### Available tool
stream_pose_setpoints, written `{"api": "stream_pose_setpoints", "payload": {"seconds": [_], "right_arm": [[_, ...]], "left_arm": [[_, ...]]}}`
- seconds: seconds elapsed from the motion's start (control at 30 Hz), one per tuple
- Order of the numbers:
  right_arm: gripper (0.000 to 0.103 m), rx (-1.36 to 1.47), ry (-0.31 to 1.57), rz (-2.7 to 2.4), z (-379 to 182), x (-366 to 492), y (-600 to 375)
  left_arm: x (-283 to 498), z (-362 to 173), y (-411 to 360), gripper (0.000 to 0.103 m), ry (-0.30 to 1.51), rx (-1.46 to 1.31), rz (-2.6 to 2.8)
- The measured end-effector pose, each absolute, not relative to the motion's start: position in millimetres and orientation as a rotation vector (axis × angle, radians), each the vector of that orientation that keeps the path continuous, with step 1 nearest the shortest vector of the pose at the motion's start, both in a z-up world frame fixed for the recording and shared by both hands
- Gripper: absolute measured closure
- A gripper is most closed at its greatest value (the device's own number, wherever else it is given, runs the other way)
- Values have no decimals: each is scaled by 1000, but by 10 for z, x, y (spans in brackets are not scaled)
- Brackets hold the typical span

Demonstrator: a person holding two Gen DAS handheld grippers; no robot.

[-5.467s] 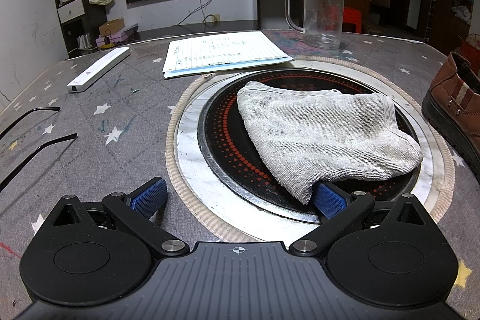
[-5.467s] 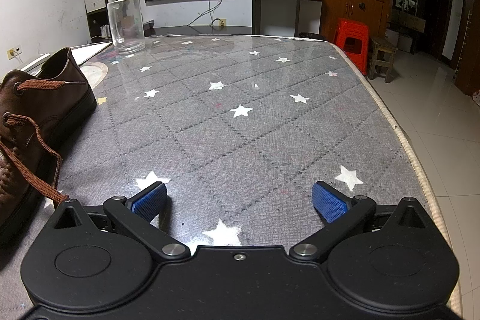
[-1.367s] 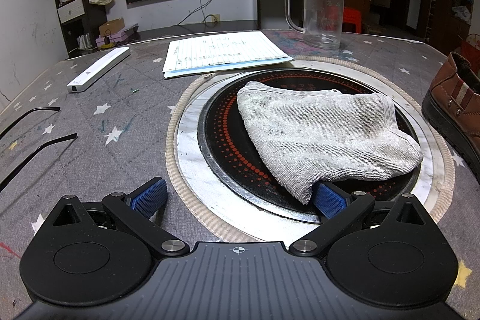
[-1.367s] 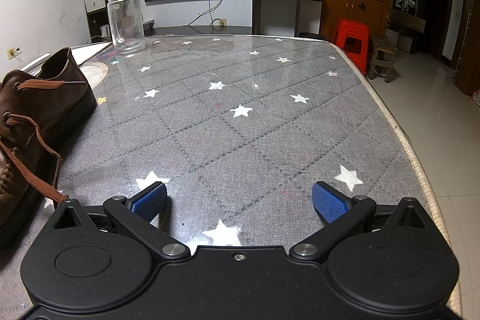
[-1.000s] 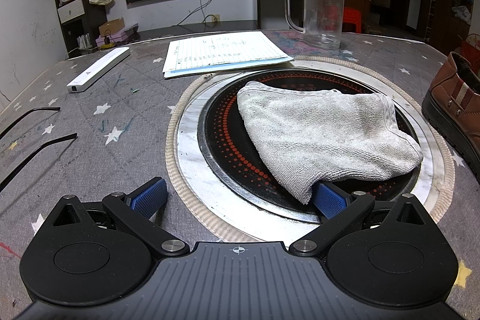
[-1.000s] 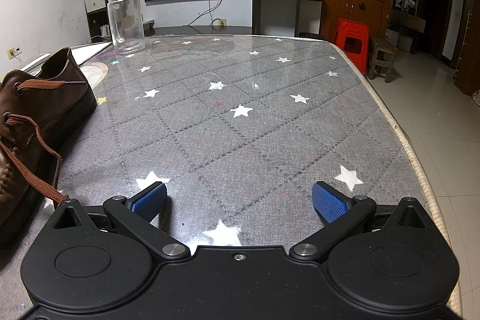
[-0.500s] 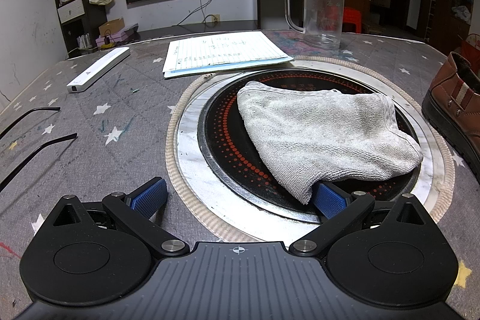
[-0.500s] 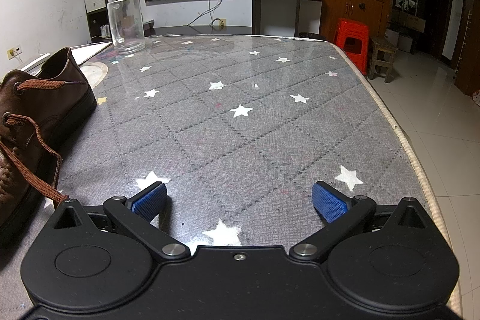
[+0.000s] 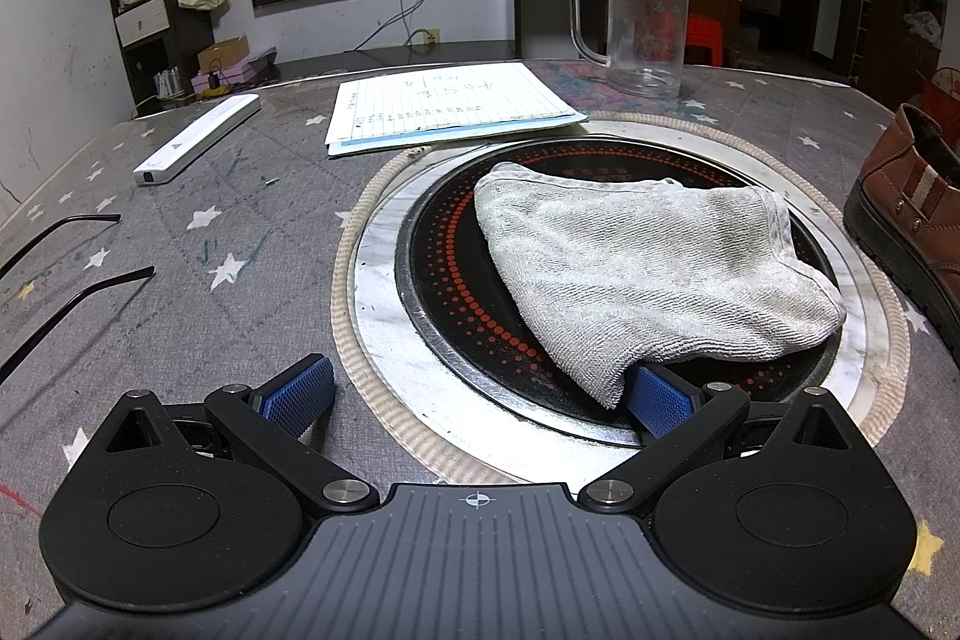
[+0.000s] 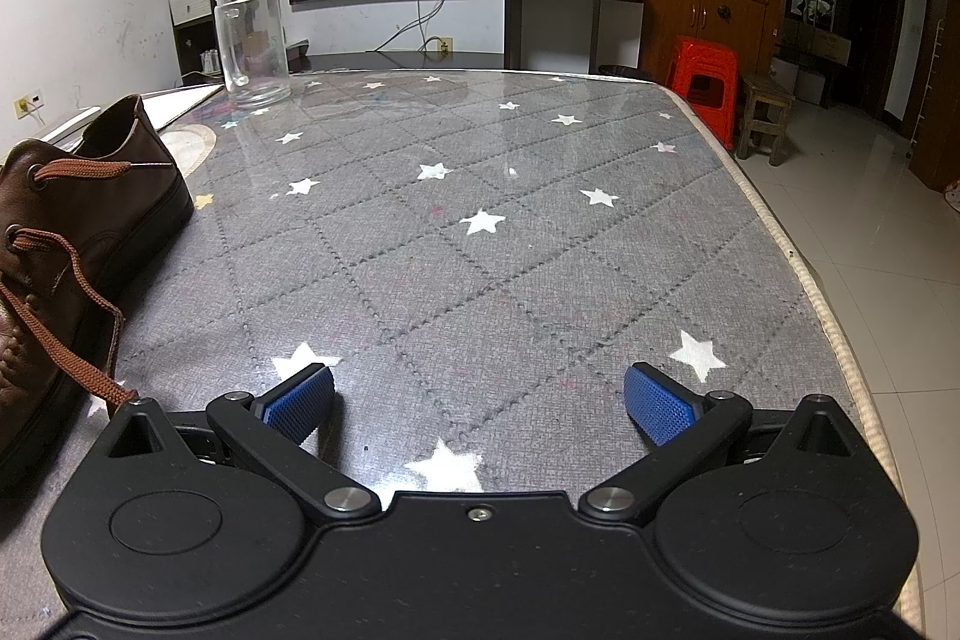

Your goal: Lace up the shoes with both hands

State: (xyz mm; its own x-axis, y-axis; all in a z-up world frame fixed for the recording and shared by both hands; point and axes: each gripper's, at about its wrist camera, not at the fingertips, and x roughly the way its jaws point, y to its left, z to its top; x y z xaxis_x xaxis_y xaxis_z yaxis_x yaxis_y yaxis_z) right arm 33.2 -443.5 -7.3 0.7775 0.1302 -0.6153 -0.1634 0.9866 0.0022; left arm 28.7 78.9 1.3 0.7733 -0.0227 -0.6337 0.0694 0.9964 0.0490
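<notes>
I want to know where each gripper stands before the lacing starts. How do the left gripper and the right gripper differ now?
The left gripper faces the round cooktop, and the grey cloth lies over the tip of one of its fingers; the right gripper has only bare starred table cover ahead. The brown shoe with its loose lace lies close beside the right gripper, but farther from the left. Both are open and hold nothing.

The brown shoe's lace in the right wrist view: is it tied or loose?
Loose. The lace hangs from an eyelet of the brown shoe and trails down its side, with no knot or bow visible. The shoe's front is out of view.
</notes>
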Motion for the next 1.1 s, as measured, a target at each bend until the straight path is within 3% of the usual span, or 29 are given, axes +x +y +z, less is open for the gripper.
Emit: {"api": "stream_pose_setpoints", "payload": {"seconds": [1.1], "right_arm": [[0, -52, 661, 159, -74, 334, -4433]], "left_arm": [[291, 17, 792, 0, 685, 71, -50]]}}
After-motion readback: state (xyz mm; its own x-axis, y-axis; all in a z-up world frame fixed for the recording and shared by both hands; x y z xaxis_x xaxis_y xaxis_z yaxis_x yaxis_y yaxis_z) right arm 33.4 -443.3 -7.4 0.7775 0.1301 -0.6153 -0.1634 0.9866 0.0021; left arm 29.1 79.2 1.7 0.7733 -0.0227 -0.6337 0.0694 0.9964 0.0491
